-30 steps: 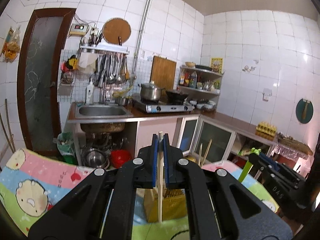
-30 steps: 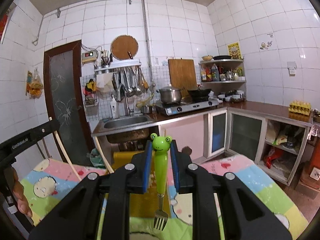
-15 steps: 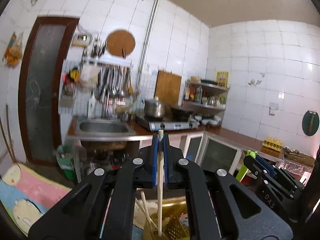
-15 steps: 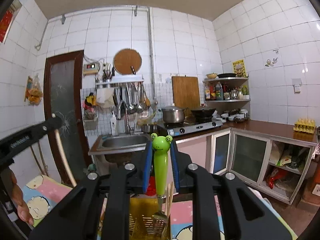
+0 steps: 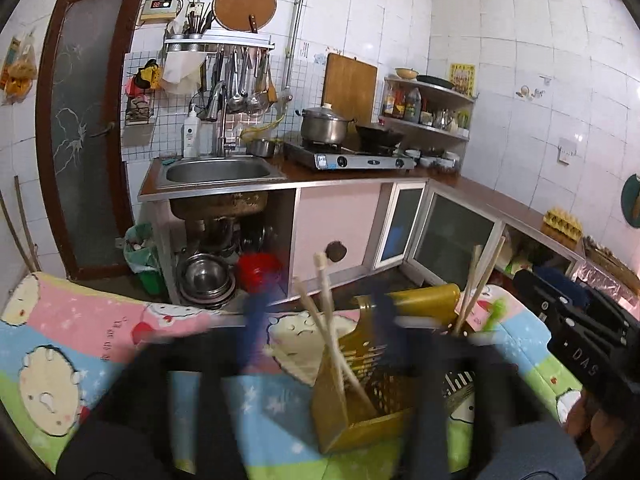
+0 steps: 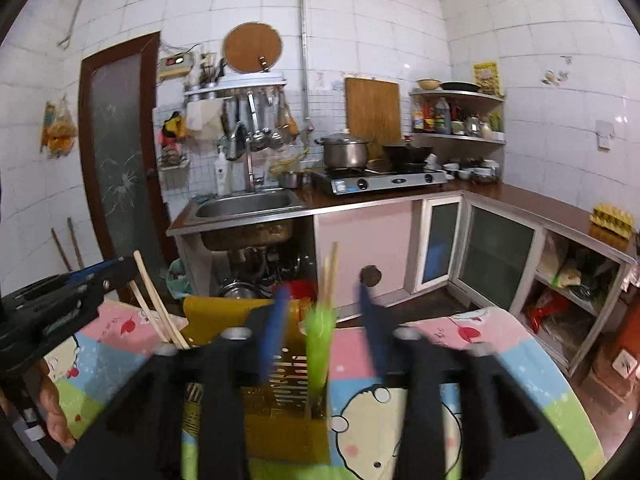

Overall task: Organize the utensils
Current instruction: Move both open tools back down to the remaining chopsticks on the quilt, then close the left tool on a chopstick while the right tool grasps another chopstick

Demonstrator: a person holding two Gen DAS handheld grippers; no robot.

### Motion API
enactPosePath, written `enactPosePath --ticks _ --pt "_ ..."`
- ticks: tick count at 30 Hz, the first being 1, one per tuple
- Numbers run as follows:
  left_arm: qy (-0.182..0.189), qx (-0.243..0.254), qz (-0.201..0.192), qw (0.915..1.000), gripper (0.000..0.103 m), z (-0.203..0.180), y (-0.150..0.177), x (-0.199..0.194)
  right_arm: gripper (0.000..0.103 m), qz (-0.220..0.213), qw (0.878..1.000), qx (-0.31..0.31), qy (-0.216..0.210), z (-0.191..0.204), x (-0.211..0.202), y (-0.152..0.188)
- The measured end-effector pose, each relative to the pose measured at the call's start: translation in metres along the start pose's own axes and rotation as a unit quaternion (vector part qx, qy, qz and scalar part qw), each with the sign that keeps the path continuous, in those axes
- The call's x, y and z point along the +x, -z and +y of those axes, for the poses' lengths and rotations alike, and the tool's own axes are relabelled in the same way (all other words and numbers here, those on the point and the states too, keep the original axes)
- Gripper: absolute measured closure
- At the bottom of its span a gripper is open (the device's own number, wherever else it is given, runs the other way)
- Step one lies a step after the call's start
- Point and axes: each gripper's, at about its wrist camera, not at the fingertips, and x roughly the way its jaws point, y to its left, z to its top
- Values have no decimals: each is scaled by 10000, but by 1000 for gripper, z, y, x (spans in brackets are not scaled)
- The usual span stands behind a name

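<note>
Both my claws, left [image 5: 320,320] and right [image 6: 320,320], gape empty over the caddy [image 6: 280,384] below, its light, stiff chopsticks [image 5: 332,320] and slick fork [image 6: 319,344] (blurred) best pinched mid-shaft.

Even, fairly bright light is falling across the white tiled wall [image 6: 400,20], with faint glare above the stove [image 6: 380,182]. Fisheye bending is curving the door [image 5: 84,120]. Motion blur is smearing both grippers' fingers [image 6: 276,328] below the sharp sink [image 5: 218,170].
</note>
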Motion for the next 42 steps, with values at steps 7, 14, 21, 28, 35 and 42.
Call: enactPosePath --ticks 7,14,21,28,35,42 --pt "-164 149 -317 9993 5 12 -5 -68 39 160 9987 -13 488 -4 -48 -3" --pt "-209 77 90 9997 5 30 26 -93 39 891 9928 65 802 -2 -74 48" --pt "-408 283 907 9946 5 38 90 -76 39 1635 9811 289 994 -4 -75 120" --pt "-613 285 1575 9852 5 42 146 -56 39 2190 9680 445 1142 1 -69 169" --pt "-673 259 2004 9770 5 32 176 -41 40 2625 9553 660 1186 4 -59 196" --pt "-529 398 2165 9740 11 17 186 -39 52 2689 9528 765 1184 5 -54 202"
